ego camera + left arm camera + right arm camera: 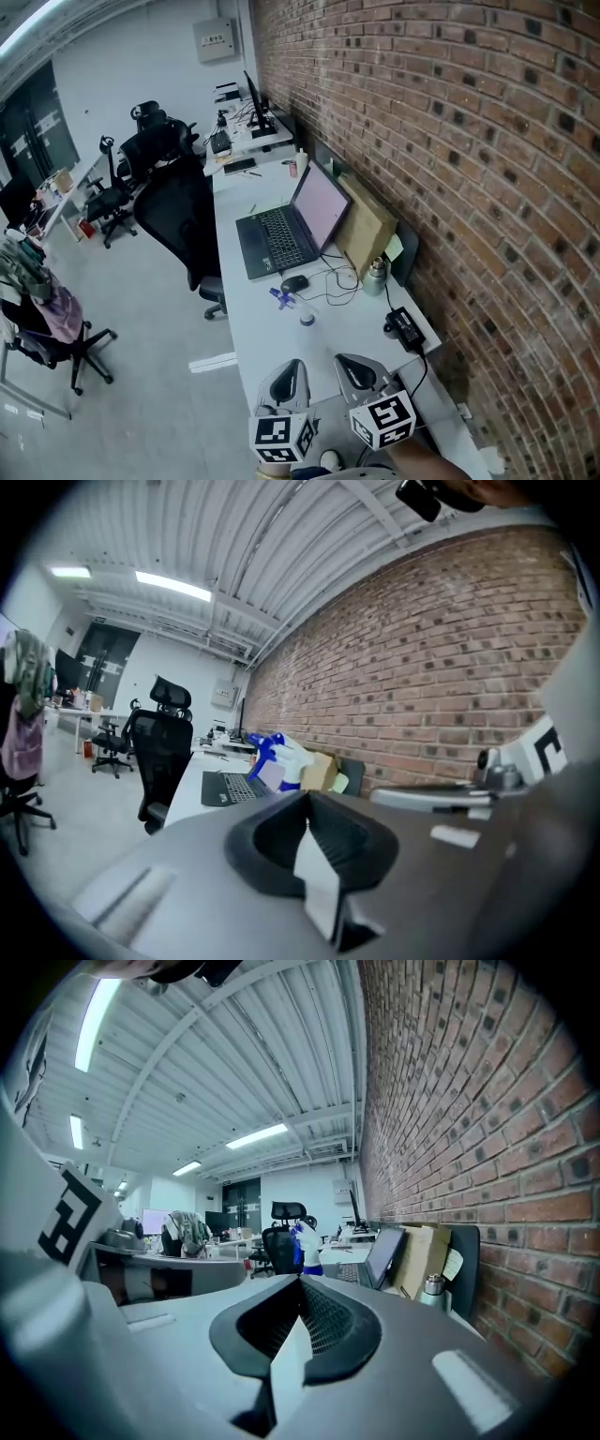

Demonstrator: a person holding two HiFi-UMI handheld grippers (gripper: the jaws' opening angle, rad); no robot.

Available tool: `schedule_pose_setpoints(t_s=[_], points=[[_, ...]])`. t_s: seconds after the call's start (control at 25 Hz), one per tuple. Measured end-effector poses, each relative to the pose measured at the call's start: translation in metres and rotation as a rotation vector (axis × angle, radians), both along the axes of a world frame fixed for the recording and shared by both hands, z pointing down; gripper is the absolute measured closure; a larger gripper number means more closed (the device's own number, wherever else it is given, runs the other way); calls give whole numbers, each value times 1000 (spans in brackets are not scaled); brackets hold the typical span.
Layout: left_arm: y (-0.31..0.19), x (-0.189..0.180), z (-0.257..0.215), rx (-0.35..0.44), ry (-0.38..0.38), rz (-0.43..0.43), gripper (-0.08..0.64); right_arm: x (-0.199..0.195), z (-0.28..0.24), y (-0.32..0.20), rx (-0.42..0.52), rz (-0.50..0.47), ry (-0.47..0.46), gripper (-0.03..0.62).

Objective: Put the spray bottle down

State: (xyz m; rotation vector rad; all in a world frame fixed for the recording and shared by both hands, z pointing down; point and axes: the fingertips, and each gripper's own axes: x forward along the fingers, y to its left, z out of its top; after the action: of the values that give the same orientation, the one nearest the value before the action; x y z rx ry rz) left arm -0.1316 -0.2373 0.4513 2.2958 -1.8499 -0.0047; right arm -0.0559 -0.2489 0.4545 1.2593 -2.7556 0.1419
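Note:
The spray bottle (292,307), white with a blue trigger head, stands on the white desk (267,337) just ahead of both grippers, free of them. It also shows upright in the left gripper view as the spray bottle (277,761), and in the right gripper view as the spray bottle (305,1241). My left gripper (294,366) sits at the desk's near end with its jaws shut and nothing between them (307,797). My right gripper (352,360) is beside it, likewise shut and empty (300,1281). Each carries its marker cube.
An open laptop (281,234) and a mouse (294,282) lie beyond the bottle. A cardboard box (366,225), a metal flask (375,275) and a black power adapter (405,325) sit along the brick wall (487,169). A black office chair (178,216) stands left of the desk.

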Motion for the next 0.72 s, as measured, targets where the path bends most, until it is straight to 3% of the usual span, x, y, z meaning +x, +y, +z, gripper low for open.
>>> schedule_pose_setpoints(t_s=[0.28, 0.72], points=[[35, -11, 2, -14, -12, -61, 552, -3, 9, 24, -12, -22, 2, 594], [53, -8, -5, 7, -61, -70, 553, 2, 0, 40, 11, -20, -2, 595]])
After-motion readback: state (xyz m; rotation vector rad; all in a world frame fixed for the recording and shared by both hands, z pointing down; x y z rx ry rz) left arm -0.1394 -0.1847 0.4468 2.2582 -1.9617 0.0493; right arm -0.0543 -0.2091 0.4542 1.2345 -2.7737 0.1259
